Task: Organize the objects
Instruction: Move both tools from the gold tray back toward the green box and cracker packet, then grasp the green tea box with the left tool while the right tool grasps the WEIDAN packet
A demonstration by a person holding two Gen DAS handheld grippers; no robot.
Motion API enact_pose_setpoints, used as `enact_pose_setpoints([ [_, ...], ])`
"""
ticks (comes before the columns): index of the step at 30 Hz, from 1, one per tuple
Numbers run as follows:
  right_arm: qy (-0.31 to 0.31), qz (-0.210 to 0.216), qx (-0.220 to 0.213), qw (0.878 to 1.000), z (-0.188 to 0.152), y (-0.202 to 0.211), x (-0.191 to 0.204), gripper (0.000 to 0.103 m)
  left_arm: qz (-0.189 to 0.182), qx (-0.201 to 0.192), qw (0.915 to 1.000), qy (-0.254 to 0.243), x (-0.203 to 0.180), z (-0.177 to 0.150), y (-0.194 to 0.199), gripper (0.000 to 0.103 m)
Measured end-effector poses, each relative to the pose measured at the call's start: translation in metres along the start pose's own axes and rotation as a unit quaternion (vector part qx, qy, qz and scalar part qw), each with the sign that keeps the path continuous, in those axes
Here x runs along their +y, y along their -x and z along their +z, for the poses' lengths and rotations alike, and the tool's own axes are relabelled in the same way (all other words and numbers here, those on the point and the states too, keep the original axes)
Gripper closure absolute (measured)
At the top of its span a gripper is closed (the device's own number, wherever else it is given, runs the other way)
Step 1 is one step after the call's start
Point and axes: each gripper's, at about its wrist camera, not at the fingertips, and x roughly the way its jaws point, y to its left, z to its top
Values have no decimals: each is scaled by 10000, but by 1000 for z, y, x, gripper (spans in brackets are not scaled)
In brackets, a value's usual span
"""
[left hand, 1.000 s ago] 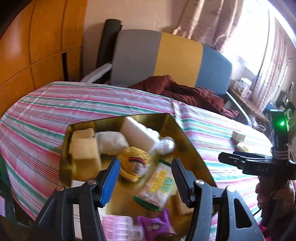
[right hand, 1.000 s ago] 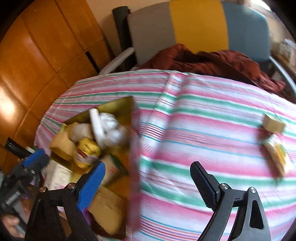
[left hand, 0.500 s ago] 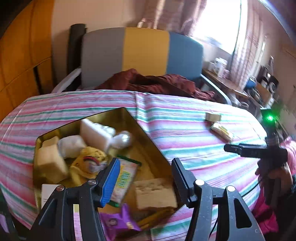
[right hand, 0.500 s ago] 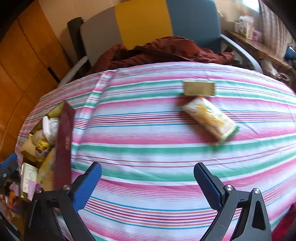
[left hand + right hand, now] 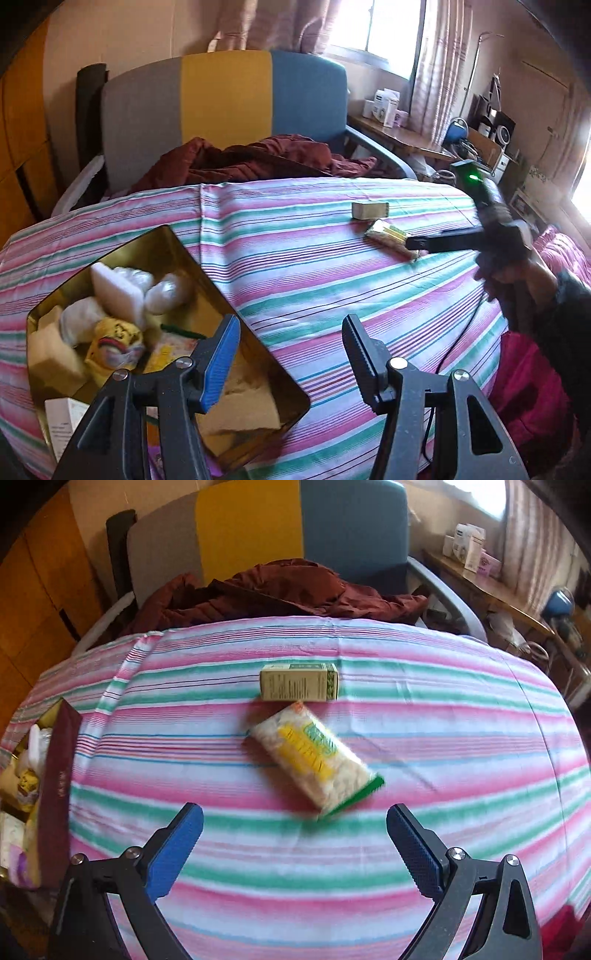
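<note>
Gold box [image 5: 173, 247] contents show only in left view.

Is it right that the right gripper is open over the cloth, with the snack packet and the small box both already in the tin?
Not quite. The right gripper is open over the cloth, but the snack packet and small box still lie out on the cloth, well clear of the tin at the left edge. The right wrist view shows it.
</note>
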Motion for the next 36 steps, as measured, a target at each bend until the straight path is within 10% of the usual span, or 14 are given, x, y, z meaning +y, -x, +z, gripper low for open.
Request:
enact_pose_setpoints([
  [11,590,-211,513,9967,31,-65,1,10,-143,189,9997,-40,-8,19,-27,45],
  [17,599,84,674,9959,28,-66,-2,56,-258,191,9992,-240,-22,41,-41,45],
  [30,459,-45,969,9942,-51,-16,-28,56,-699,564,9905,-1040,-85,102,-116,36],
  [36,389,19,761,9963,-59,-12,-32,56,-871,1057,9883,-677,-106,129,-172,24],
])
